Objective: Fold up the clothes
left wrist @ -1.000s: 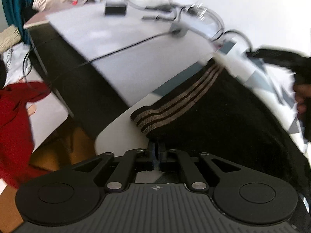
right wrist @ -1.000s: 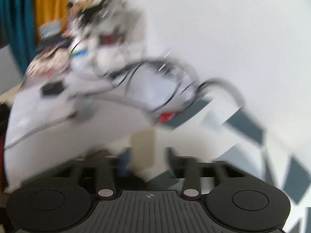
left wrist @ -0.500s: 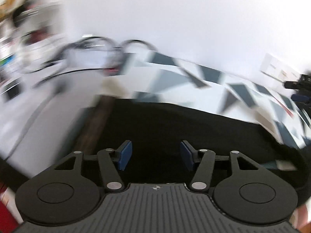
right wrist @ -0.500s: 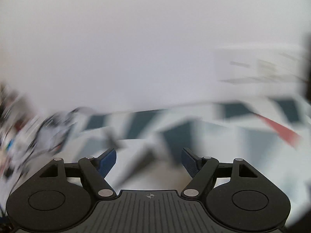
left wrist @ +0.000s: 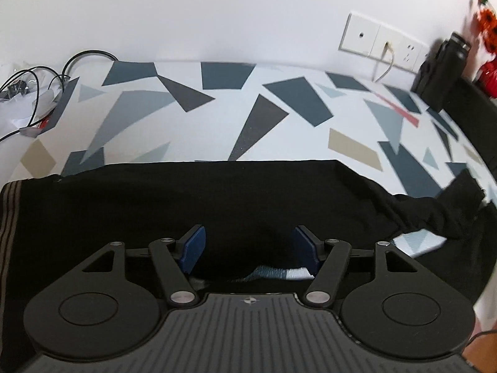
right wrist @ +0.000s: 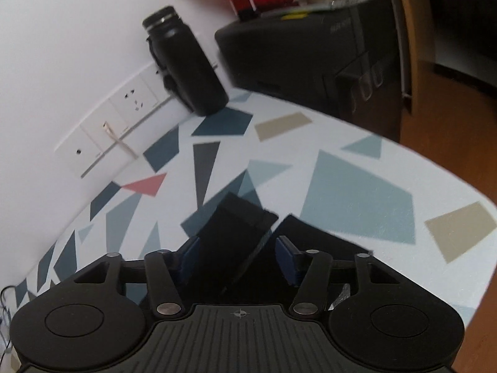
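A black garment lies spread across the patterned tablecloth, with tan stripes along its left hem and a rumpled sleeve at the right. My left gripper is open just above the garment's near edge, nothing between its blue pads. In the right wrist view my right gripper is open, with a black sleeve end lying between and beyond its fingers on the cloth.
A black bottle stands by the wall sockets; it also shows in the left wrist view. A black box carries red items and a mug. Cables lie at the table's left end.
My left gripper was shut on the striped hem, then opened and swung right over the garment. My right gripper swung right to the sleeve end near the bottle.
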Tool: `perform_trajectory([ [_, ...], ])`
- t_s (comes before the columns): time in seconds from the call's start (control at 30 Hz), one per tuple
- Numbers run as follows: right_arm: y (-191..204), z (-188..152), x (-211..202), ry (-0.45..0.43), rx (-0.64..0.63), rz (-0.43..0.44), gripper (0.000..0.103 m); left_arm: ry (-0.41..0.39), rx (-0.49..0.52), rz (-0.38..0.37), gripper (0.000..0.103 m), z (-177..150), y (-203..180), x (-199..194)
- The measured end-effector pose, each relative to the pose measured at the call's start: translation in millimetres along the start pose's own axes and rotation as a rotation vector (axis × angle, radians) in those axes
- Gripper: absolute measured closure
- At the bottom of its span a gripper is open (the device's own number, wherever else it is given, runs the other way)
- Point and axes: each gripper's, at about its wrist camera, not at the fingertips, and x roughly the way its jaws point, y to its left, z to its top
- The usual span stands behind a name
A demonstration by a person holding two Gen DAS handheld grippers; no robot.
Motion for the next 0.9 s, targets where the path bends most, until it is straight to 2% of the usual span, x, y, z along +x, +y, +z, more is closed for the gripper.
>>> perform_trajectory([
  [0.1,3,-3,18,0.028,-0.013,0.018,0.061,0.009,0.001,0.041,0.038,4,-6,13],
  [0.2,2,-4,37,0.056,0.001,0.038,0.062,0.018,-0.002,0.097,0.038,9,-10,24],
  [0.3,8,-6,53,0.092,-0.037,0.042,0.062,0.02,-0.025,0.132,0.035,13,-8,31],
  [0.47,27,-9,70,0.123,-0.122,-0.023,0.062,0.038,-0.028,0.179,0.034,16,-4,40],
  [0.5,30,-8,71,0.127,-0.131,-0.039,0.07,0.039,-0.032,0.182,0.032,15,-3,42],
  [0.53,33,-8,71,0.133,-0.138,-0.052,0.091,0.037,-0.034,0.183,0.029,16,-2,43],
  [0.57,31,-7,73,0.143,-0.124,-0.049,0.1,0.035,-0.036,0.183,0.028,16,-1,43],
  [0.67,15,0,73,0.148,0.036,0.02,0.1,0.034,-0.044,0.182,0.027,18,2,45],
  [0.9,-11,26,22,0.005,0.343,0.169,0.101,0.031,-0.055,0.187,0.026,22,5,49],
])
